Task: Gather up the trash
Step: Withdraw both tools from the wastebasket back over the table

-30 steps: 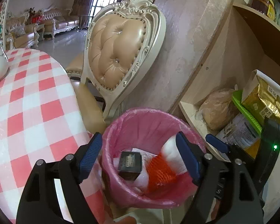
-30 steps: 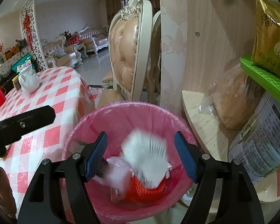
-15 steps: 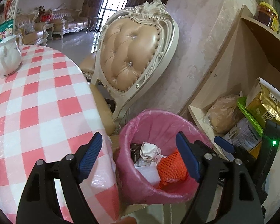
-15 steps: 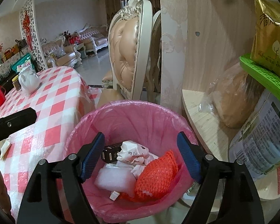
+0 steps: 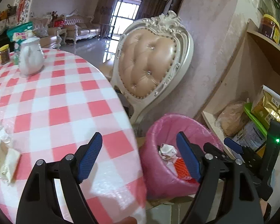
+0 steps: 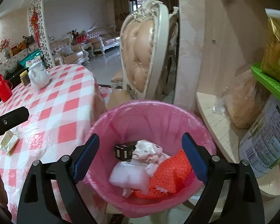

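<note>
Now the crumpled paper (image 6: 147, 150) is seen inside the pink bin (image 6: 151, 110), released; right tool (image 6: 140, 156) opening empty, left tool (image 5: 140, 155) open, turned toward counter (image 5: 56, 97), where apparently wrappers (image 5: 4, 160) remain.

Both grippers (image 5: 139, 155) (image 6: 140, 155) are black, with blue-padded fingers (image 5: 89, 154), silver screws and a green light.

Left tool (image 5: 140, 156) agape, empty; right tool (image 6: 140, 155) opening, empty.
</note>
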`<state>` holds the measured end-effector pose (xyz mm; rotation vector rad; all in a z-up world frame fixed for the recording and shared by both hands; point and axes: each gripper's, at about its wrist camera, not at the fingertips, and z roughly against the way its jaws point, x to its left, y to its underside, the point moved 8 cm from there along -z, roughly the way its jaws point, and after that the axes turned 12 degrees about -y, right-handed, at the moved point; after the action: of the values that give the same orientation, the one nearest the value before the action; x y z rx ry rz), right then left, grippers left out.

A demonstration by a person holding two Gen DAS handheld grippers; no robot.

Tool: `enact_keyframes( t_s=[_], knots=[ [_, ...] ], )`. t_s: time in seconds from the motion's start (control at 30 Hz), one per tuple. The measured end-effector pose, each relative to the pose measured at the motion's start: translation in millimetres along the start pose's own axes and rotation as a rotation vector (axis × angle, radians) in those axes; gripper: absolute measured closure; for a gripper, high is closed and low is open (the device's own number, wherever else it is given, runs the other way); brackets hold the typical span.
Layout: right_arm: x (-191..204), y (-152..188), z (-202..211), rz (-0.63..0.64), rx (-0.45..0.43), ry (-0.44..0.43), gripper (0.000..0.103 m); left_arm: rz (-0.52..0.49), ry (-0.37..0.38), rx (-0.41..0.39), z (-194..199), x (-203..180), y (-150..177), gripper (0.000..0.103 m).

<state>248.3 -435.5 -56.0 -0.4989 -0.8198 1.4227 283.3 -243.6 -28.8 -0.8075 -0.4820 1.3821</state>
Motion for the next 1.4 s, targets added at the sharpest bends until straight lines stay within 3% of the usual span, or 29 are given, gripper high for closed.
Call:
enact_keyframes(
  t_s=[0.97,1.4],
  knots=[
    [78.3,8.6,-3.3,0.077,0.025,-0.088,0.018,0.043,-0.304,-0.044,43.7,164.5,27.8,0.024],
    [108.8,9.7,-17.9,0.097,0.044,-0.129,0.018,0.047,-0.375,0.05,21.6,213.0,53.1,0.024]
  ],
)
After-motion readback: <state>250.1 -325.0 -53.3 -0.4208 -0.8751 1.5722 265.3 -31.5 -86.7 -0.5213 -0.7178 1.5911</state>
